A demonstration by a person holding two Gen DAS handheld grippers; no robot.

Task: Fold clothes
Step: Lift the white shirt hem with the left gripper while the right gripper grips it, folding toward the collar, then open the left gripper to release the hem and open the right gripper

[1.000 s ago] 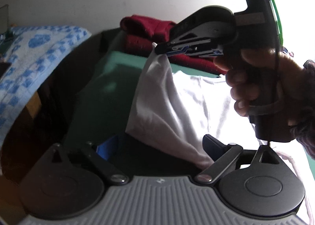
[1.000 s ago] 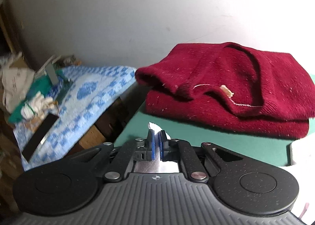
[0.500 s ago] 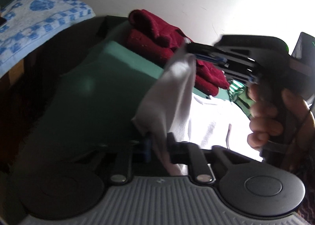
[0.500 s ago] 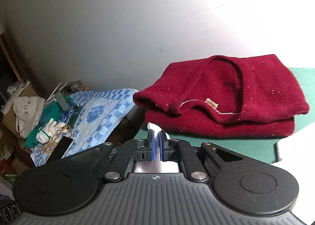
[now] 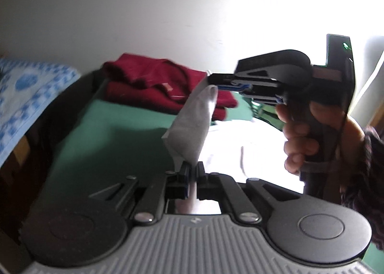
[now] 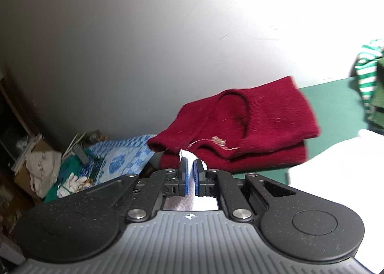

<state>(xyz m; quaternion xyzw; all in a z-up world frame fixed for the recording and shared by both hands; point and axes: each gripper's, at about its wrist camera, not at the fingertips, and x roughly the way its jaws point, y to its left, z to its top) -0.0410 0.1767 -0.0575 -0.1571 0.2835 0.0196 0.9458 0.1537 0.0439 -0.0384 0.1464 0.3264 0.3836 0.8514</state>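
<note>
A white garment (image 5: 192, 127) hangs stretched between both grippers above the green table (image 5: 115, 135). My left gripper (image 5: 192, 168) is shut on its lower edge. My right gripper (image 5: 216, 84), held by a hand (image 5: 302, 135) at the right of the left wrist view, is shut on the upper corner. In the right wrist view the right gripper (image 6: 191, 166) pinches a sliver of white cloth (image 6: 186, 154) between blue pads. The rest of the white garment (image 6: 336, 161) lies bright on the table.
A folded dark red sweater (image 6: 252, 127) rests at the back of the green table (image 6: 336, 99) by the wall. A green-and-white striped garment (image 6: 367, 63) sits at the far right. A blue patterned cloth (image 5: 26, 96) covers furniture left of the table, with clutter (image 6: 48, 168) beyond.
My left gripper closed on the lower edge of the white garment and lifted it. Both grippers rose and swung sideways, pulling the cloth taut between them.
</note>
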